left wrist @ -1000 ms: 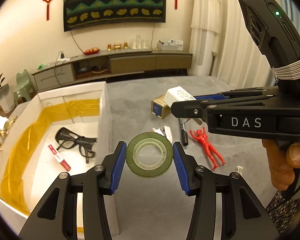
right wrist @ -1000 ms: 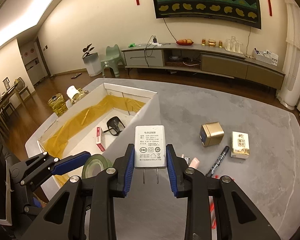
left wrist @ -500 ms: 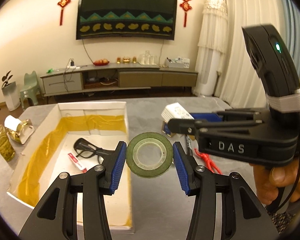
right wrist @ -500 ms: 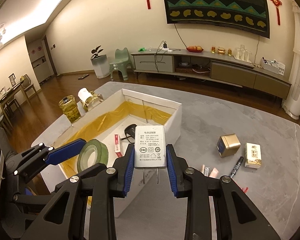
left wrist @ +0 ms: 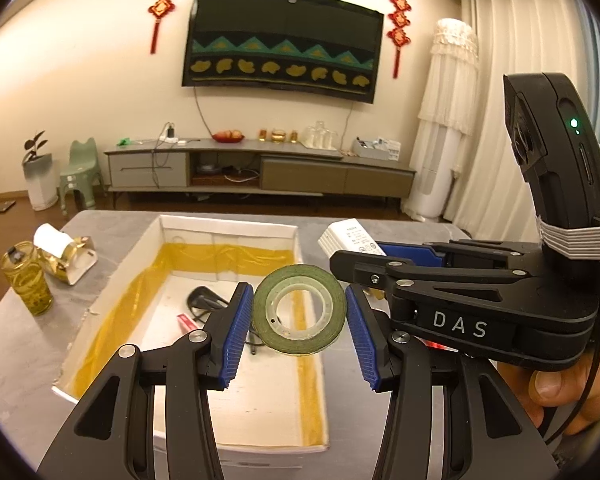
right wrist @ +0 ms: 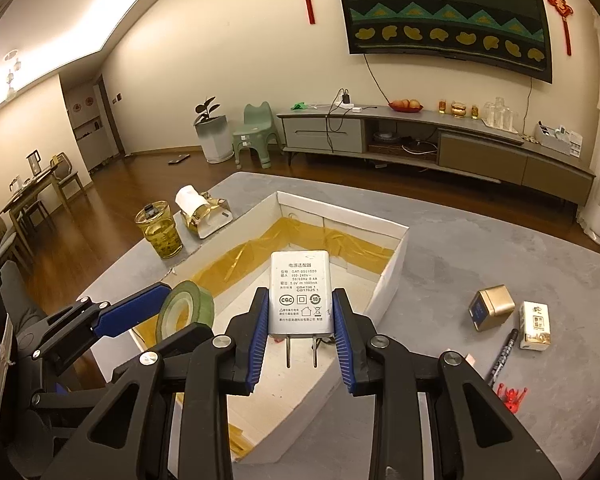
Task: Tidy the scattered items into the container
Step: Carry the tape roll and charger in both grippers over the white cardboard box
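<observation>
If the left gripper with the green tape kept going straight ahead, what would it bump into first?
Probably nothing soon. The left gripper, shut on the green tape roll, points over the open white box, well above its floor. Depth beyond is hard to judge.

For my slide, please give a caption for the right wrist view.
Right gripper holds a white charger above the white box, while the left gripper holds a tape roll beside it.
</observation>
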Action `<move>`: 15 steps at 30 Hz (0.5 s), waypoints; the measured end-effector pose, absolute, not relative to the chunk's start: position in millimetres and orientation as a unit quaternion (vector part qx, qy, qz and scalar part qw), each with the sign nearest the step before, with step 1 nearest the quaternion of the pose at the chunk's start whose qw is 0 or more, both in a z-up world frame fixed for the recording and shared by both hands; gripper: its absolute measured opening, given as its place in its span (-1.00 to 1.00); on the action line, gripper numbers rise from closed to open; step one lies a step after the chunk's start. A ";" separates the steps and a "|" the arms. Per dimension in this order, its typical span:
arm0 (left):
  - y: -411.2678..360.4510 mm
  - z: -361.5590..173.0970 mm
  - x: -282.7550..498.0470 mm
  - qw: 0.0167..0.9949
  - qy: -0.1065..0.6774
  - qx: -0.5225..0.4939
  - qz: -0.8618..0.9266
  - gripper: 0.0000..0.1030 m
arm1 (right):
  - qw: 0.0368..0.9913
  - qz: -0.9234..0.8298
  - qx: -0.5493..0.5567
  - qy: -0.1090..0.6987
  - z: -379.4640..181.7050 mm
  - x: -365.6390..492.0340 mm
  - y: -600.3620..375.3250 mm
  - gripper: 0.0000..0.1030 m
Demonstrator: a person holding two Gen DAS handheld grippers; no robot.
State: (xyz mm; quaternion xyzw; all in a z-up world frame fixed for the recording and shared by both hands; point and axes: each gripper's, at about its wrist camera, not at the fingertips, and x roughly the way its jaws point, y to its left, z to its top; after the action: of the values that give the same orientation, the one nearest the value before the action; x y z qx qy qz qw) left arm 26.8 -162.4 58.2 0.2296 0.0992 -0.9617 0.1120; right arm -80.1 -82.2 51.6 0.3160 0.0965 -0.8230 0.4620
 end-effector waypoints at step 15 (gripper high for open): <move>-202.3 45.9 38.9 0.146 0.123 0.238 -0.952 -0.04 | 0.466 -0.814 0.329 0.108 39.8 -73.5 -103.4 -0.37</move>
State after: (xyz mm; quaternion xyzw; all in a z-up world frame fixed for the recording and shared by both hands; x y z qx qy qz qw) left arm 38.9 -202.3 45.9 0.2380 0.1228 -0.9523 0.1464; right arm -73.5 -103.4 39.8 0.3293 0.1080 -0.8138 0.4664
